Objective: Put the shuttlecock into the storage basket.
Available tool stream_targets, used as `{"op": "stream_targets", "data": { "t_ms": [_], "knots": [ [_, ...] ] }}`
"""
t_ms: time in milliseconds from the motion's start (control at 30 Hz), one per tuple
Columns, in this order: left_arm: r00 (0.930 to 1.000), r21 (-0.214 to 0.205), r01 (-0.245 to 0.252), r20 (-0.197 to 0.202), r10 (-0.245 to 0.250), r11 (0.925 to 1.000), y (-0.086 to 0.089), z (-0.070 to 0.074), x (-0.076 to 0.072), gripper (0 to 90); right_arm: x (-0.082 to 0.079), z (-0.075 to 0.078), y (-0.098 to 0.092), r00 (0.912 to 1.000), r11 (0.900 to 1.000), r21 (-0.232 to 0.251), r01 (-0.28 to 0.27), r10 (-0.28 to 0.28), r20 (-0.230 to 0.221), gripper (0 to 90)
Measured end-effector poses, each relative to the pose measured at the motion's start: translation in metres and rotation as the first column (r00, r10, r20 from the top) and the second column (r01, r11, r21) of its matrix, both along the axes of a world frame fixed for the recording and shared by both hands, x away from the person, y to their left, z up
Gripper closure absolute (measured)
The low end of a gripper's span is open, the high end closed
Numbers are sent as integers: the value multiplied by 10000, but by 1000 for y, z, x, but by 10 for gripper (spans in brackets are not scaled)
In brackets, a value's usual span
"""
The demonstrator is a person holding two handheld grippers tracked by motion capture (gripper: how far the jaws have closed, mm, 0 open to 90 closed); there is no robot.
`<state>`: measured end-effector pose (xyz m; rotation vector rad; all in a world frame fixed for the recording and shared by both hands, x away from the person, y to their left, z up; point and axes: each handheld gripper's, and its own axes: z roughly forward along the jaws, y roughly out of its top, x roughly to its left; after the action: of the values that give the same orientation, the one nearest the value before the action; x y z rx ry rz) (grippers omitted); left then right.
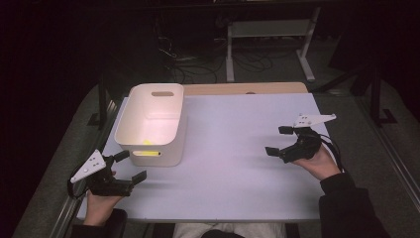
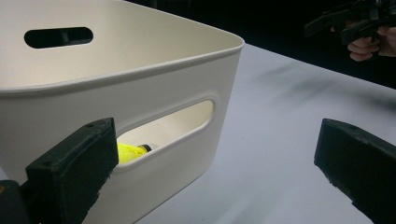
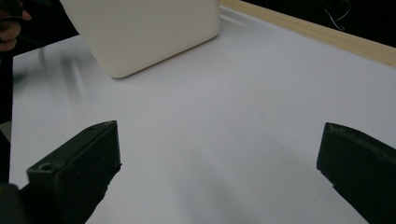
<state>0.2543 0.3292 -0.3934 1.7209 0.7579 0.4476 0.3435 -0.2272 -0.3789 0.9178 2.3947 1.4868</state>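
Note:
A white plastic bin with handle slots stands at the table's back left. A yellow object lies on its floor, and I see that yellow object through the near slot in the left gripper view. My left gripper is open near the front left edge, just in front of the bin, with nothing between its jaws. My right gripper is open at the right side of the table, empty, pointing toward the bin.
The pale table top lies bare between the two grippers. A wooden strip runs along the table's far edge. Beyond it stand a white table frame and cables on a dark floor.

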Motion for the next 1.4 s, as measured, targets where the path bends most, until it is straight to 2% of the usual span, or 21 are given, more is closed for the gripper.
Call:
{"op": "stream_targets", "data": {
  "t_ms": [667, 900, 1033, 1400],
  "knots": [
    [10000, 18, -3, -3, 3, 10000, 0, 0, 0, 0, -24, -23, -26, 9981, 9980, 128, 621, -621, -14, 0],
    [10000, -3, -28, 4, 28, 10000, 0, 0, 0, 0, -34, -33, -35, 9964, 9964, -35, 843, -843, -19, 0],
    [10000, -33, -49, 18, 49, 10000, 0, 0, 0, 0, -39, -38, -38, 9946, 9945, -168, 1038, -1037, 69, 0],
    [10000, 8, -30, -1, 30, 10000, 0, 0, 0, 0, -50, -45, -48, 9892, 9896, -31, 1439, -1437, 272, 0]
  ]
}}
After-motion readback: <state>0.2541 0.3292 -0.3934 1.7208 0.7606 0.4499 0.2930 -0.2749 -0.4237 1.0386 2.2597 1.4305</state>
